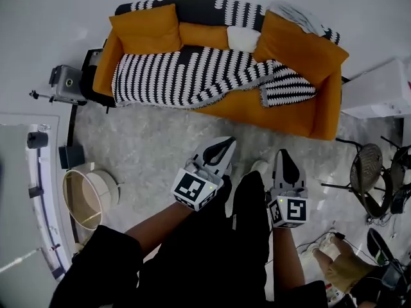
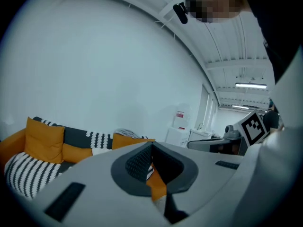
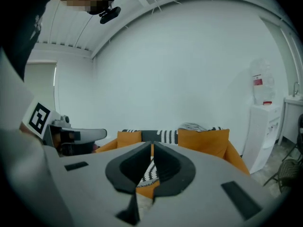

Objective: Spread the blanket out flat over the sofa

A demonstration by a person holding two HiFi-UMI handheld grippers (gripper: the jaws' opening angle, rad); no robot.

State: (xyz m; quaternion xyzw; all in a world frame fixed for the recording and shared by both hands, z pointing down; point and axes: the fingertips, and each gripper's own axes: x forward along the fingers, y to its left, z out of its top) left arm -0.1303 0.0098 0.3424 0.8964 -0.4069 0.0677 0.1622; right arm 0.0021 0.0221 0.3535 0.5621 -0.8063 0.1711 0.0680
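**Q:** What does the head view show, largest first?

**A:** A sofa (image 1: 302, 117) at 12 o'clock. A striped blanket (image 1: 186, 76) lies on its seat. It covers the seat's 9 o'clock end and middle, and its front edge hangs over the seat front. At 3 o'clock the blanket doubles back into a folded corner (image 1: 288, 87), leaving that end of the seat bare. Similar striped cloth runs along the backrest; whether it is the same piece cannot be told.

**Q:** And the smaller items?

**A:** Two orange cushions stand on the sofa, one at 10 o'clock (image 1: 146, 29) and one at 2 o'clock (image 1: 298, 47). The second sits just behind the folded corner. Below them, well apart from the sofa, are the left gripper (image 1: 217, 151) and the right gripper (image 1: 286, 162). They lie at about 6 and 5 o'clock in the frame.

**Q:** State of the jaws?

**A:** Each gripper view shows its jaws together at the tips with nothing between them. Only the distant sofa shows through the hollow behind the tips.

**Q:** How is the blanket likely to handle?

**A:** Probably soft, limp and fairly light. It looks like a knit that sags between grips and drags on the upholstery instead of sliding. It is not fragile, though loose yarn may snag.

**Q:** Where should one take hold?

**A:** On the hem of the folded corner, probably one gripper at each end of that edge, pinching a single layer.
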